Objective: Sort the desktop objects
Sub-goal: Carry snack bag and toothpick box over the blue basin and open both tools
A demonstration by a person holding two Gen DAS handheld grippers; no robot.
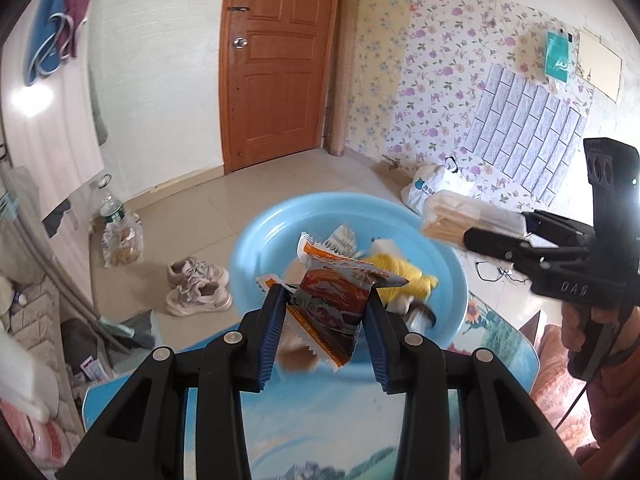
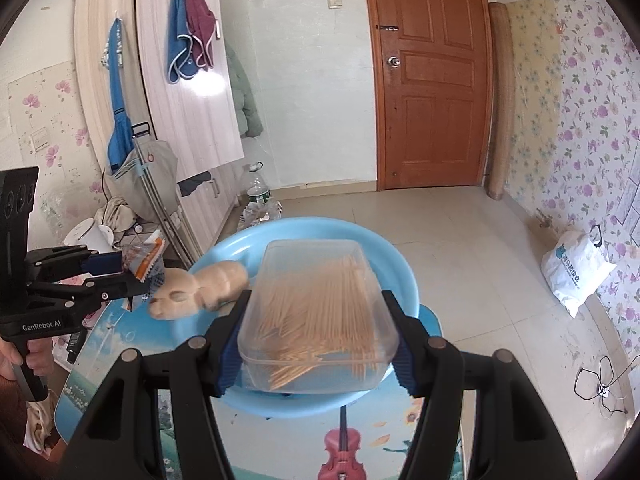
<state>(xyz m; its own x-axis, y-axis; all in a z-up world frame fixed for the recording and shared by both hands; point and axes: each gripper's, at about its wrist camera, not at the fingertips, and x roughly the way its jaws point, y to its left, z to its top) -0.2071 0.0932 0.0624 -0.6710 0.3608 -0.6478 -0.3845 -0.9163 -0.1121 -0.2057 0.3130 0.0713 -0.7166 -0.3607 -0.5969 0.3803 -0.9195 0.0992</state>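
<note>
My left gripper (image 1: 326,308) is shut on a red-and-orange snack packet (image 1: 332,300) and holds it above the near rim of a light blue basin (image 1: 256,240). In the basin lie a ball of yellow yarn (image 1: 404,276), another packet and a few small items. My right gripper (image 2: 316,316) is shut on a clear plastic box of toothpicks (image 2: 316,304) and holds it over the basin (image 2: 404,276). A beige ginger-shaped piece (image 2: 196,288) lies in the basin. The left gripper (image 2: 132,276) shows at the left of the right wrist view, the right gripper (image 1: 480,232) at the right of the left wrist view.
The basin stands on a small table with a printed blue top (image 2: 120,344). Beyond it the tiled floor holds a pair of shoes (image 1: 198,286), a water bottle (image 1: 110,208) and a white shopping bag (image 2: 576,268). A wooden door (image 2: 432,80) is at the back.
</note>
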